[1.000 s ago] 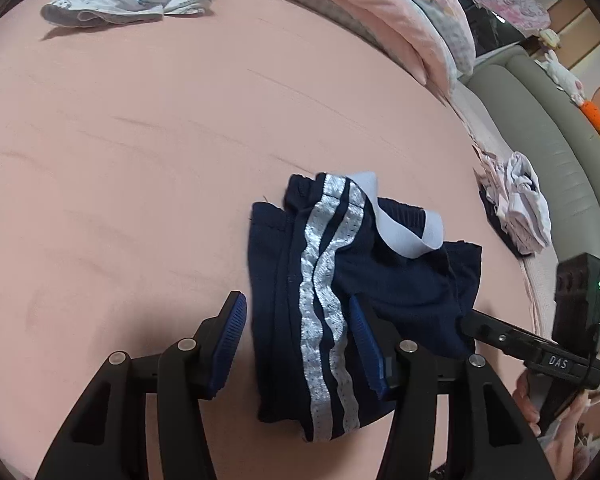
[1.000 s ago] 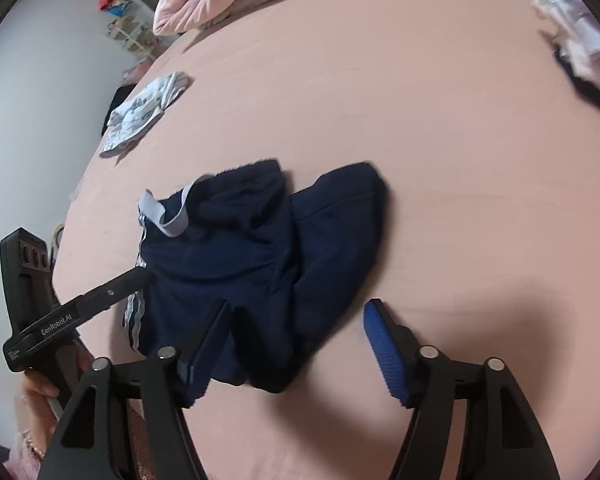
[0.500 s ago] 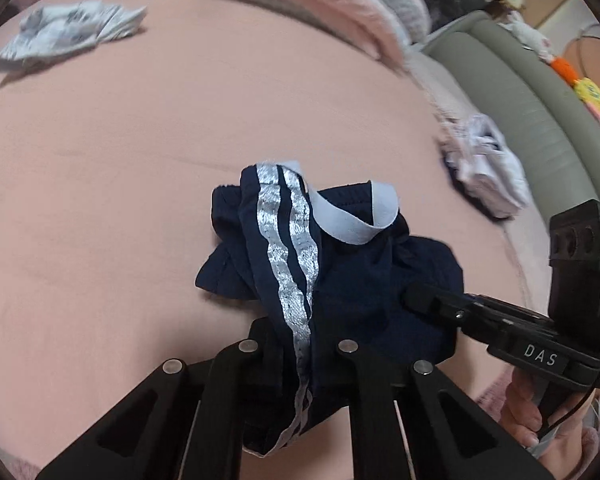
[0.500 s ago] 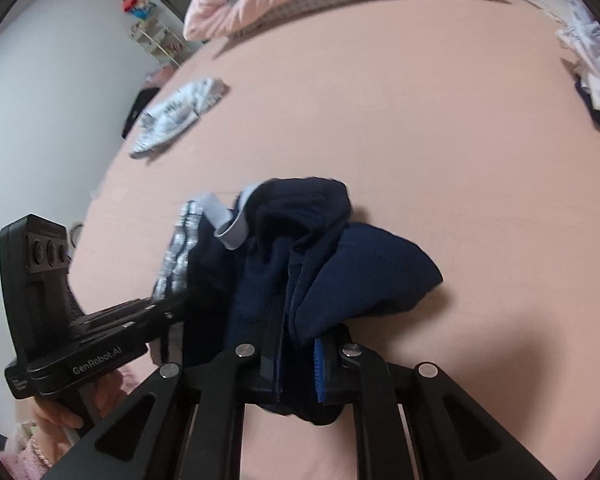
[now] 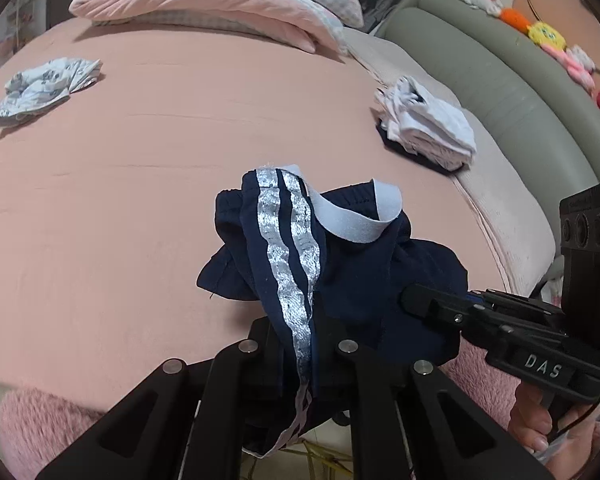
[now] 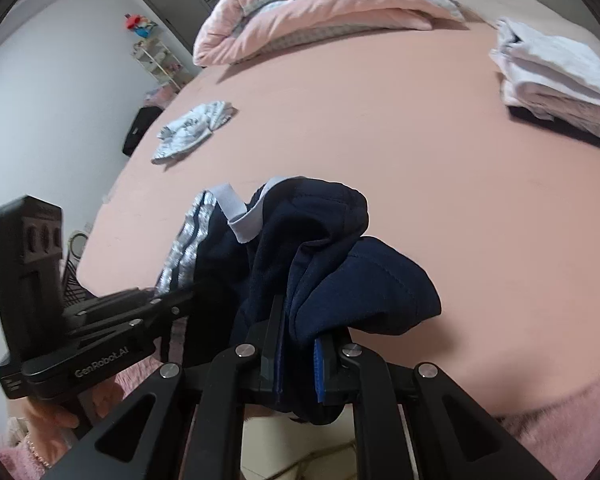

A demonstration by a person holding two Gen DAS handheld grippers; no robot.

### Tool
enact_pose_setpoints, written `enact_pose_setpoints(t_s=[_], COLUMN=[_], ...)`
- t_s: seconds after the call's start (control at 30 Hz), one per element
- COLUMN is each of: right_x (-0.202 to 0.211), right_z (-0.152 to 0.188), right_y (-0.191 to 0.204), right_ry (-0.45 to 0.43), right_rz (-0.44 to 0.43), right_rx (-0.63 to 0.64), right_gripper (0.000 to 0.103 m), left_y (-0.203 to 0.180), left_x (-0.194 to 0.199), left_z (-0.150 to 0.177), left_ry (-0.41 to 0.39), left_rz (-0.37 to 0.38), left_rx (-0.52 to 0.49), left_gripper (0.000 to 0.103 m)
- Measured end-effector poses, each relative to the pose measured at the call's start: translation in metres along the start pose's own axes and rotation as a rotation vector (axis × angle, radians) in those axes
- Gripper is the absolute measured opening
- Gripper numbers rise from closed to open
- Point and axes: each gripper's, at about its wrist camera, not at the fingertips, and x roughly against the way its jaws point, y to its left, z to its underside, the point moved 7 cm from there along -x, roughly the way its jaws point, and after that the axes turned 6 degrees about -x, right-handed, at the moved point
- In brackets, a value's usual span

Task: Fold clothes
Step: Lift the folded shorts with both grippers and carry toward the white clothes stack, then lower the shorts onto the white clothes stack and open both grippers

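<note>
Navy shorts (image 5: 352, 268) with two silver side stripes and a pale blue waistband loop hang bunched above the near edge of the pink bed (image 5: 140, 168). My left gripper (image 5: 296, 344) is shut on the striped side of the shorts. In the right wrist view, the right gripper (image 6: 298, 354) is shut on the plain navy side of the shorts (image 6: 340, 280). Each gripper shows in the other's view, the right gripper (image 5: 500, 328) held by a hand and the left gripper (image 6: 100, 320) at lower left.
A crumpled white patterned garment (image 5: 44, 88) lies at the far left of the bed. A folded pile of pale clothes (image 5: 428, 128) sits at the right edge. Pink quilts (image 5: 220, 4) are stacked at the back. A grey sofa (image 5: 500, 80) runs along the right.
Both grippers were open over the flat shorts a second ago. They have closed on the fabric and lifted it toward the near edge of the bed, bunching it.
</note>
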Motion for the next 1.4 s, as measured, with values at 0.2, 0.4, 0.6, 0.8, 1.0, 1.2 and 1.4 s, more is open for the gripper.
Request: enact_pose_setpoints(t_s=[0.2, 0.4, 0.6, 0.8, 1.0, 1.2, 1.4], right_x=[0.037, 0.088, 0.145, 0.182, 0.198, 0.176, 0.160], right_z=[0.018, 0.012, -0.026, -0.079, -0.144, -0.201, -0.270], right_y=[-0.026, -0.055, -0.089, -0.126, -0.159, -0.210, -0.246], right_ry=[-0.034, -0.100, -0.180, -0.225, -0.252, -0.238, -0.265], right_rz=[0.046, 0.077, 0.112, 0.127, 0.136, 0.137, 0.193], right_rx=[-0.023, -0.046, -0.059, -0.058, -0.061, -0.099, -0.031], right_gripper=[0.010, 0.010, 0.010, 0.010, 0.010, 0.010, 0.010], left_y=[-0.039, -0.087, -0.151, -0.202, -0.233, -0.230, -0.242], left_x=[0.003, 0.008, 0.014, 0.005, -0.032, -0.100, -0.147], left_z=[0.006, -0.018, -0.065, -0.125, -0.195, -0.246, -0.317], left_ry=[0.007, -0.016, -0.059, -0.072, -0.046, 0.005, -0.021], left_rz=[-0.001, 0.060, 0.138, 0.187, 0.227, 0.221, 0.208], left_rx=[-0.070, -0.147, -0.252, -0.319, -0.300, -0.238, -0.251], left_gripper=[0.007, 0.007, 0.007, 0.007, 0.007, 0.007, 0.007])
